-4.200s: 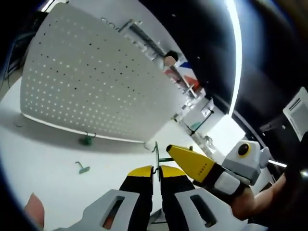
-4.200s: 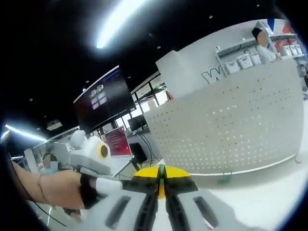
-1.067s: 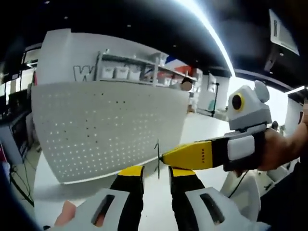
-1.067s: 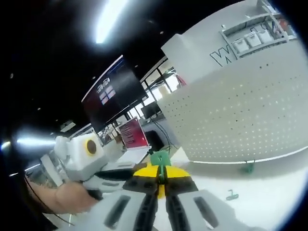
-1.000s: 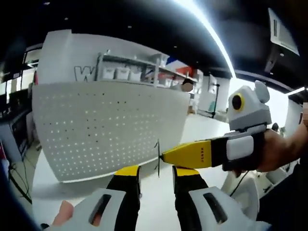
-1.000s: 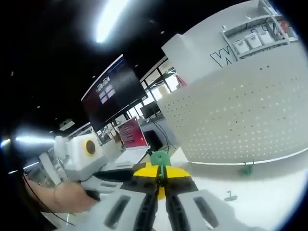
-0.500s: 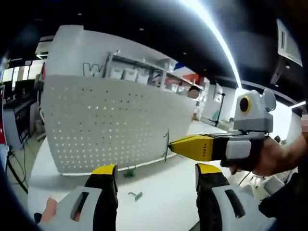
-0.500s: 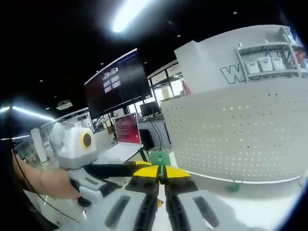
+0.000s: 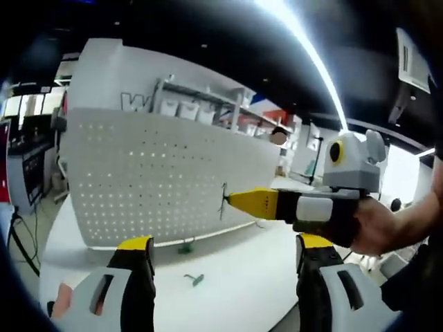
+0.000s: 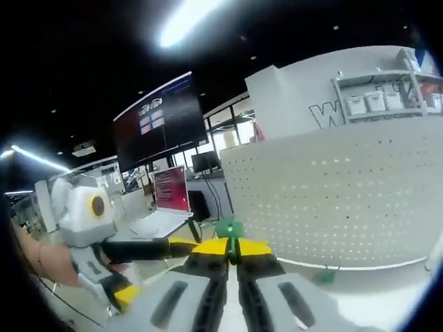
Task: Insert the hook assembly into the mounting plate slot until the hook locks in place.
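Hook assembly: thin dark wire hook with green plastic base (image 10: 229, 229), seen edge-on in left gripper view (image 9: 223, 201); pinched at right gripper's tips, raised in front of the pegboard.
Right gripper (image 10: 232, 250): yellow-tipped jaws closed on the assembly.
Left gripper (image 9: 220, 243): jaws spread wide, holding nothing.
Mounting plate: white perforated pegboard panel (image 9: 159, 180), upright on white table (image 9: 242, 277).
Table: 2 small green hook pieces, 1 at the panel's foot (image 9: 184, 248), 1 nearer (image 9: 194, 279).
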`<state>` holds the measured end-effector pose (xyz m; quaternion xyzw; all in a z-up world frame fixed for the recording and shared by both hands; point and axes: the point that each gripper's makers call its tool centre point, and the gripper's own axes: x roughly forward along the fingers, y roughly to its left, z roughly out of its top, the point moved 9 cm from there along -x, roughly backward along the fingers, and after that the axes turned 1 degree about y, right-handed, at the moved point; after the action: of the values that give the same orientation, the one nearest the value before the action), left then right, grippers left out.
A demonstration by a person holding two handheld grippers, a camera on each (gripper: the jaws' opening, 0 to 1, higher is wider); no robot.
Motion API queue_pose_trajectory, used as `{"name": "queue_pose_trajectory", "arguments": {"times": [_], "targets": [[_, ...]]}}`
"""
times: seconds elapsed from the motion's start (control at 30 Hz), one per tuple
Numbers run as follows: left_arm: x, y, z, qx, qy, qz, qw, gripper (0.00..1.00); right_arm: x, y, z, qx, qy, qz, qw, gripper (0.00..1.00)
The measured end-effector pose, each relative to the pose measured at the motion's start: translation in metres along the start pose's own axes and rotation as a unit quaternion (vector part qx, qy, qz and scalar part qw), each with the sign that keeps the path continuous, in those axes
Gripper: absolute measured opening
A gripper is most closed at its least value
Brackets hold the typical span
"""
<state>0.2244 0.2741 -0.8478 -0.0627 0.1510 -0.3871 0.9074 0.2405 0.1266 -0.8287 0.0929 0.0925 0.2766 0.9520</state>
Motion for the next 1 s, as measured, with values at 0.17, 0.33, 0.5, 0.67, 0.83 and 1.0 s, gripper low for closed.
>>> {"name": "queue_pose_trajectory", "arguments": {"times": [0.17,0.33,0.5,0.67,0.83,1.0], "targets": [[0.0,0.001,-0.001,0.0,0.007,0.002,1.0,0.9,0.005,-0.005,0.003,-0.006,-0.014,-0.02,0.9997,0.0],[0.0,0.001,0.0,0.001,0.005,0.001,1.0,0.93,0.008,-0.013,0.009,-0.017,-0.035,-0.044,0.9982,0.01],[0.001,0.002,-0.001,0.011,0.011,0.005,0.9999,0.95,0.013,-0.023,0.012,-0.018,-0.041,-0.059,0.9972,0.01],[0.001,0.002,-0.001,0.002,0.011,-0.002,0.9999,0.92,0.012,-0.037,0.018,-0.037,-0.064,-0.104,0.9918,0.01],[0.002,0.006,-0.001,0.004,0.011,0.011,0.9999,1.0,0.016,-0.052,0.021,-0.059,-0.07,-0.126,0.9879,0.01],[0.005,0.008,-0.001,-0.001,0.016,0.012,0.9998,1.0,0.021,-0.067,0.026,-0.063,-0.074,-0.142,0.985,0.01]]}}
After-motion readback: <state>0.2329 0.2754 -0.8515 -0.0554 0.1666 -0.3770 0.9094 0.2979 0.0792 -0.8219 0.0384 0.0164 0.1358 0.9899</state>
